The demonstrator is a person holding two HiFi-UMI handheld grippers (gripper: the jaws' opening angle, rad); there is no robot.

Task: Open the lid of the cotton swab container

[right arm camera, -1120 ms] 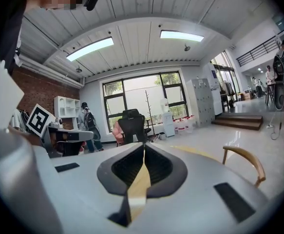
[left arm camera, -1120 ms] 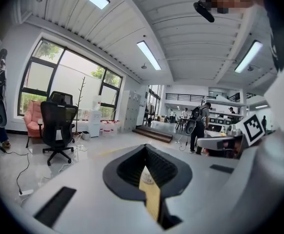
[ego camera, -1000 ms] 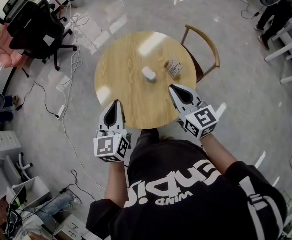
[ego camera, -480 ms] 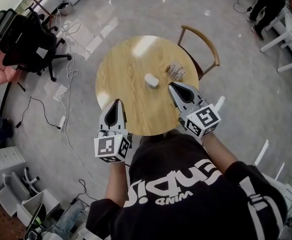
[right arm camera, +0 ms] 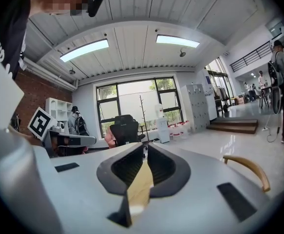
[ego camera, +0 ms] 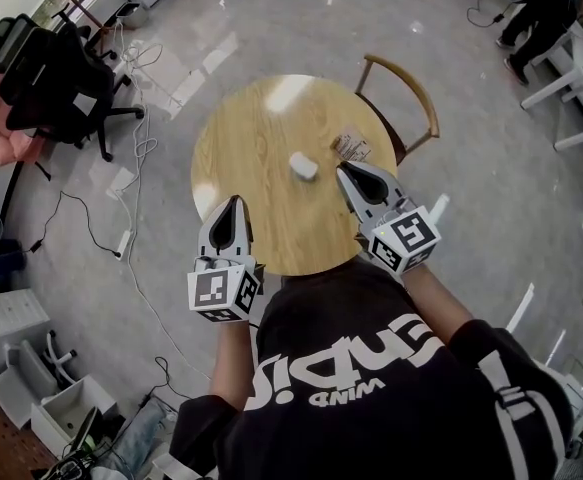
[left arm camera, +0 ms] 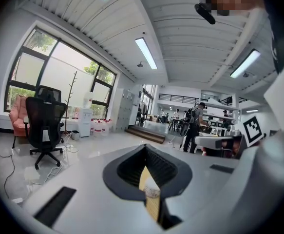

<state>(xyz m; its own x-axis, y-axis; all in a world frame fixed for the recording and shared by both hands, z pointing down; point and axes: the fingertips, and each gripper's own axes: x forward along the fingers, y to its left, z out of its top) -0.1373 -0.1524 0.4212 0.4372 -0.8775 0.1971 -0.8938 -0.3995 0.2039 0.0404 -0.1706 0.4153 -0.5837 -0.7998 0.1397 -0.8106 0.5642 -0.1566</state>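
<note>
The white cotton swab container [ego camera: 304, 165] stands near the middle of the round wooden table [ego camera: 246, 138], its lid down. My left gripper [ego camera: 234, 204] hovers shut at the table's near-left edge, well short of the container. Just right of and nearer than the container, my right gripper [ego camera: 343, 172] is shut and holds nothing. In the left gripper view the closed jaws [left arm camera: 145, 148] leave a slit that shows a strip of table and the container [left arm camera: 152, 192]. The right gripper view has the jaws [right arm camera: 145, 147] closed, with only tabletop showing through.
A small printed packet [ego camera: 350, 148] lies on the table right of the container. A wooden chair [ego camera: 403, 93] is tucked in at the table's far right. A black office chair [ego camera: 56, 63] and floor cables [ego camera: 136, 183] are to the left, white desks [ego camera: 581, 78] to the right.
Both grippers have drawn a little closer to the table and the container. Their jaws have stayed shut.
</note>
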